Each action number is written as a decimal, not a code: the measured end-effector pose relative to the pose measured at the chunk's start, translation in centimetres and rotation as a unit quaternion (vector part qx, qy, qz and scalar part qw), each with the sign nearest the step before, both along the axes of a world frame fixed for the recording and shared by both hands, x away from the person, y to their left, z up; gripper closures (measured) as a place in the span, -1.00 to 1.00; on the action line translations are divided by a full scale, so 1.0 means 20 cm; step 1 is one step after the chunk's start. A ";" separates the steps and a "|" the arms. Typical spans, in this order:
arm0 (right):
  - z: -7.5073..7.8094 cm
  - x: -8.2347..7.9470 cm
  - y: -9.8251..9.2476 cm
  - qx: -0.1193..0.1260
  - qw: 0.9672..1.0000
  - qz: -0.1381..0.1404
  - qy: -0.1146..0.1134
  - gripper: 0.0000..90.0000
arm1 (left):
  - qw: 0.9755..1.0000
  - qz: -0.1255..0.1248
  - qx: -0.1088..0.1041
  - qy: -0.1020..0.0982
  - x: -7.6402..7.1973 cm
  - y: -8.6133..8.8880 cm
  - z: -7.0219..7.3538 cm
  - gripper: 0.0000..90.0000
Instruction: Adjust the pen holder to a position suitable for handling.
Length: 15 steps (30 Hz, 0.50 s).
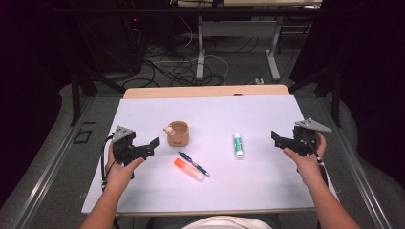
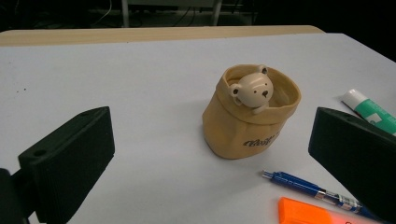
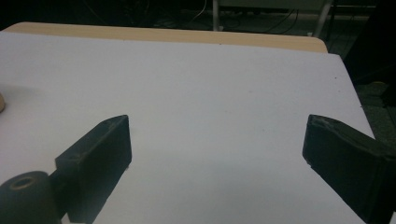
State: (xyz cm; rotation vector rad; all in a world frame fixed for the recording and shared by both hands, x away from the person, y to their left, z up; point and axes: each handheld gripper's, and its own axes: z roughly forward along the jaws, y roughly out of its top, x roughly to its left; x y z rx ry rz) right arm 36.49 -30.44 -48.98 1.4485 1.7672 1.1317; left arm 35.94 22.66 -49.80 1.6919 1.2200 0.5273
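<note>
High view: white-topped desk [image 1: 143, 191]. Left hand-held gripper [image 1: 143, 150] and right hand-held gripper [image 1: 282, 139] at opposite edges, jaws spread wide, nothing held. Mid-desk a tan fabric pouch [image 1: 178, 134], upright, rim rolled, small bear head [image 2: 252, 91] on its rim. Near it: blue pen [image 1: 193, 163], orange highlighter [image 1: 188, 169]. Glue stick [image 1: 238, 145] lies apart, rightward.

Tan pouch [image 2: 247, 126], blue pen [image 2: 313, 189], orange highlighter [image 2: 308, 212], white-and-green glue stick [image 1: 238, 144].
</note>
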 end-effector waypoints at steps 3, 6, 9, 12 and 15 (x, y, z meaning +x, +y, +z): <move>-0.01 0.00 0.01 -0.011 1.000 0.006 0.001 -0.78 | 1.000 0.002 0.001 0.000 0.00 0.00 0.00 -0.99; -0.02 0.00 0.02 -0.014 1.000 0.013 0.004 -0.76 | 1.000 0.005 -0.002 -0.001 0.00 0.00 0.00 -0.99; -0.02 0.00 0.05 -0.020 0.999 0.026 0.010 -0.69 | 1.000 0.007 -0.004 0.001 0.00 0.00 0.00 -0.99; -0.03 0.00 0.07 -0.022 0.999 0.031 0.017 -0.68 | 1.000 0.004 0.001 0.005 0.00 0.00 -0.01 -0.98; -0.03 0.00 0.08 -0.023 0.999 0.032 0.022 -0.68 | 1.000 0.004 -0.002 0.006 0.00 -0.01 -0.01 -0.97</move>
